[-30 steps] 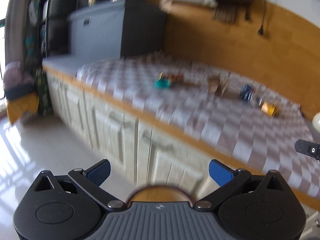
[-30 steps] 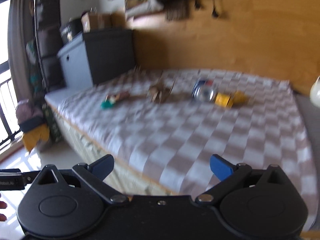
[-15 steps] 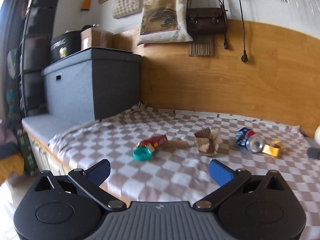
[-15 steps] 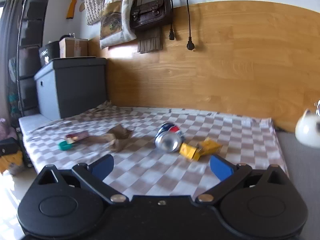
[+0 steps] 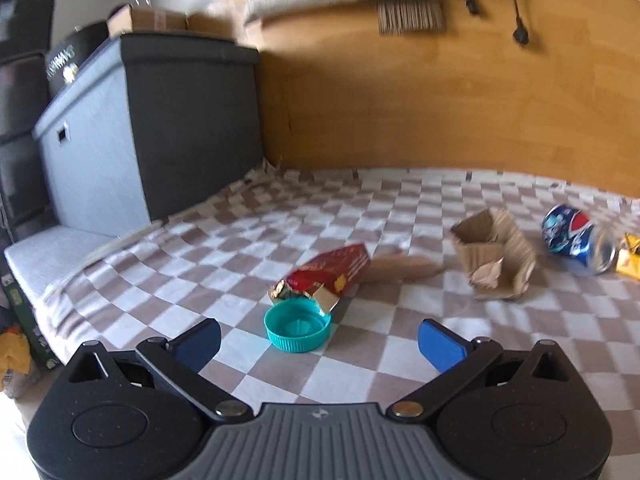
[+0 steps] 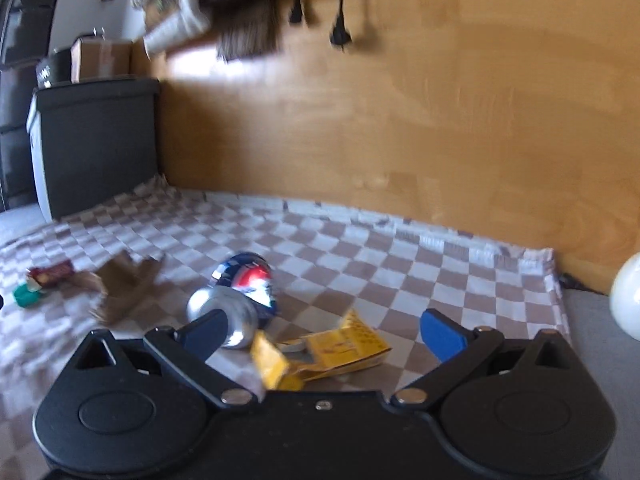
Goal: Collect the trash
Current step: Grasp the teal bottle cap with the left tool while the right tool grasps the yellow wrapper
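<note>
Trash lies on a brown-and-white checked cloth (image 5: pixel 400 208). In the left wrist view a teal bottle cap (image 5: pixel 297 327) lies just ahead of my open left gripper (image 5: pixel 320 340), touching a red foil wrapper (image 5: pixel 328 270). Further right are a torn cardboard piece (image 5: pixel 494 254) and a crushed Pepsi can (image 5: pixel 574 240). In the right wrist view my open right gripper (image 6: pixel 324 330) hovers over a yellow wrapper (image 6: pixel 320 354); the Pepsi can (image 6: pixel 240 292) sits by its left finger (image 6: pixel 206 332). The cardboard (image 6: pixel 124 284) and the cap (image 6: pixel 26 295) lie far left.
A tall grey storage box (image 5: pixel 148 132) stands at the cloth's left end, against a wooden wall panel (image 5: pixel 440 100). Bags and cables hang above. A white round object (image 6: pixel 626 300) sits at the right edge on a grey surface (image 6: pixel 592 320).
Both grippers have moved forward and down toward the cloth. The cap and red wrapper are now close to my left gripper, the can and yellow wrapper close under my right one.
</note>
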The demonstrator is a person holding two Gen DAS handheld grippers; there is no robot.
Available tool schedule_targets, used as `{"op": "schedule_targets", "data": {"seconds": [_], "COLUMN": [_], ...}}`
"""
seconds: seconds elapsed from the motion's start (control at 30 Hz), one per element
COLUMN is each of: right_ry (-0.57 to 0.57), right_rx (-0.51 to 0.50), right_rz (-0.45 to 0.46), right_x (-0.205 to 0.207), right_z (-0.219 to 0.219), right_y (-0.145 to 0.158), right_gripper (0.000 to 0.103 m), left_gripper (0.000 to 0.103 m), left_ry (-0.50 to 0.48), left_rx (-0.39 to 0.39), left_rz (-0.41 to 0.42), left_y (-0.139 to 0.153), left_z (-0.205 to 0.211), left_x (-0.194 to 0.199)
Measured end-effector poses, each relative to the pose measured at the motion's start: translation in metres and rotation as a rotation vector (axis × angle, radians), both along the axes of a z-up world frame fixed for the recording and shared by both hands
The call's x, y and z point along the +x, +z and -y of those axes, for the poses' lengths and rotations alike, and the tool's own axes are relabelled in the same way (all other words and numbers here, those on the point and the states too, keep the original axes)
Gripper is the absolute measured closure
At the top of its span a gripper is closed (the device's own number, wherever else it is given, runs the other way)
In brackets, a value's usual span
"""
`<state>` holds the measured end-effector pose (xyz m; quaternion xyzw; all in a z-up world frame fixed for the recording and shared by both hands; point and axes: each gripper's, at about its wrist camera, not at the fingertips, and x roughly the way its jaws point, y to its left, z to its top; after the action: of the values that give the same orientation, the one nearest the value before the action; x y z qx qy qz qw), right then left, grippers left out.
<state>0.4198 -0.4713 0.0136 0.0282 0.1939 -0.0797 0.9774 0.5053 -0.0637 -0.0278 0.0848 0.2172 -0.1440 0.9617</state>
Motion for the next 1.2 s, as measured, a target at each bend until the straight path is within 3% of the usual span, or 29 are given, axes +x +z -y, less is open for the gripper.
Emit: {"op": "schedule_targets", "data": {"seconds": [0.23, 0.37, 0.5, 0.57, 0.7, 0.77, 0.93, 0.97, 1.2], "right_ry": [0.037, 0.151, 0.251, 0.277, 0.283, 0.28, 0.248, 0.231, 0.204], "right_rx": [0.008, -0.062, -0.105, -0.106, -0.05, -0.017, 0.013, 0.009, -0.005], "right_rz": [-0.13, -0.2, -0.294, -0.332, -0.402, -0.405, -0.407, -0.406, -0.408], "right_x": [0.05, 0.061, 0.074, 0.081, 0.098, 0.101, 0.1, 0.099, 0.098], "right_z": [0.047, 0.051, 0.047, 0.044, 0.046, 0.048, 0.043, 0.043, 0.042], "right_y": [-0.013, -0.015, -0.018, -0.02, -0.025, -0.025, -0.026, -0.026, -0.026], "right_gripper": [0.0, 0.0, 0.001, 0.01, 0.014, 0.024, 0.028, 0.035, 0.036], "left_gripper": [0.0, 0.0, 0.0, 0.0, 0.0, 0.0, 0.0, 0.002, 0.045], "left_ry": [-0.037, -0.071, -0.087, -0.105, -0.125, -0.14, -0.167, -0.161, -0.112], "left_rx": [0.041, 0.067, -0.004, 0.008, 0.009, 0.002, -0.002, -0.006, -0.03], "left_rz": [-0.067, -0.079, -0.142, -0.14, -0.143, -0.142, -0.135, -0.129, -0.098], "left_y": [-0.02, -0.026, -0.028, -0.028, -0.029, -0.03, -0.031, -0.031, -0.025], "left_z": [-0.003, -0.004, -0.014, -0.014, -0.013, -0.013, -0.014, -0.014, -0.011], "left_x": [0.034, 0.045, 0.057, 0.059, 0.063, 0.067, 0.072, 0.071, 0.07]}}
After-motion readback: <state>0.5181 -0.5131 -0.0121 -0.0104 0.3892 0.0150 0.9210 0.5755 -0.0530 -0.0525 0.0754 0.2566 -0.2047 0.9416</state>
